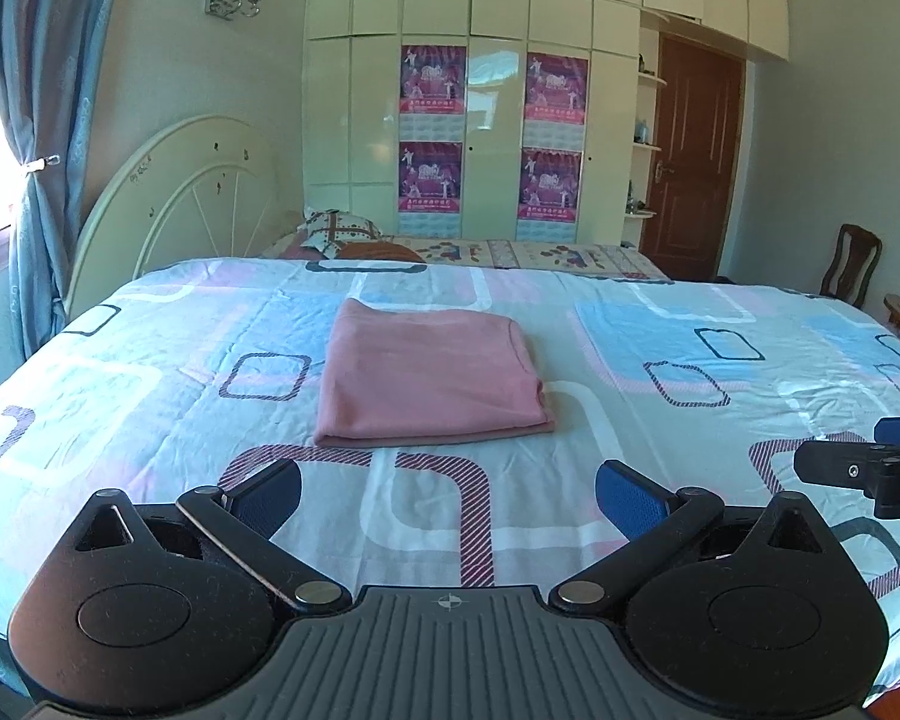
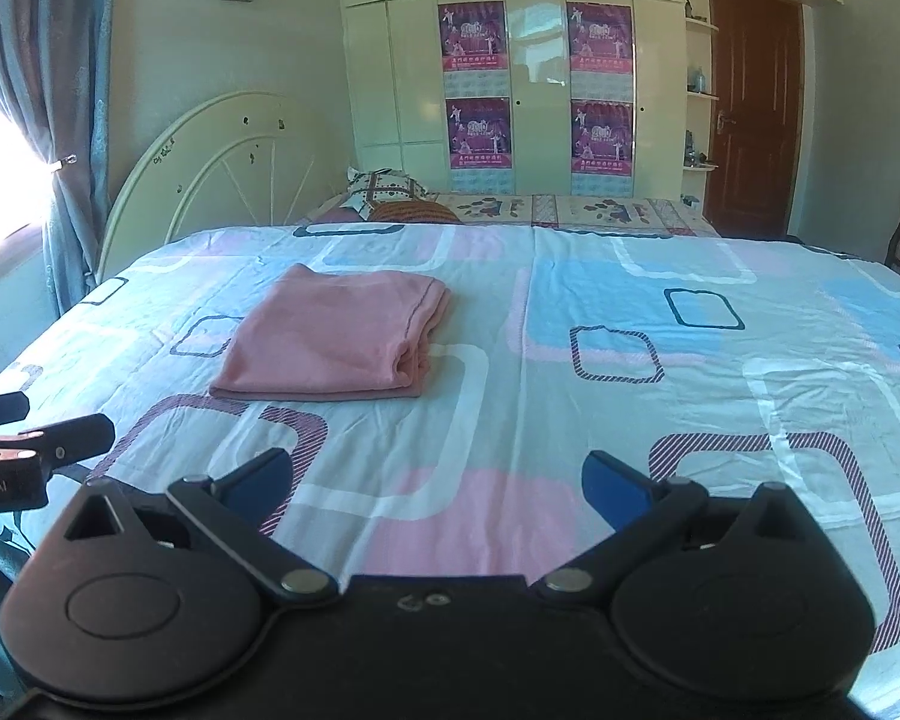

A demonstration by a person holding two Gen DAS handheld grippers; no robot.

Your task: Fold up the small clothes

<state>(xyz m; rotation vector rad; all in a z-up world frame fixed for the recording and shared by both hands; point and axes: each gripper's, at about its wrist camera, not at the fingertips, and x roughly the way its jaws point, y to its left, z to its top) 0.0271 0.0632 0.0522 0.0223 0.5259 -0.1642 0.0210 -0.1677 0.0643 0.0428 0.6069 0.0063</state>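
Both tongs stood wide open and empty at the lower frame edge, tilted downward: left gripper, right gripper, short of the folded pink garment mid-frame on the bedsheet.

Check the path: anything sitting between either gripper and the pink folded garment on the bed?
Nothing visible. Only bare patterned bedsheet lies between the left gripper and the pink folded garment, and likewise for the right gripper. Both sets of jaws stand open and empty, short of the garment.
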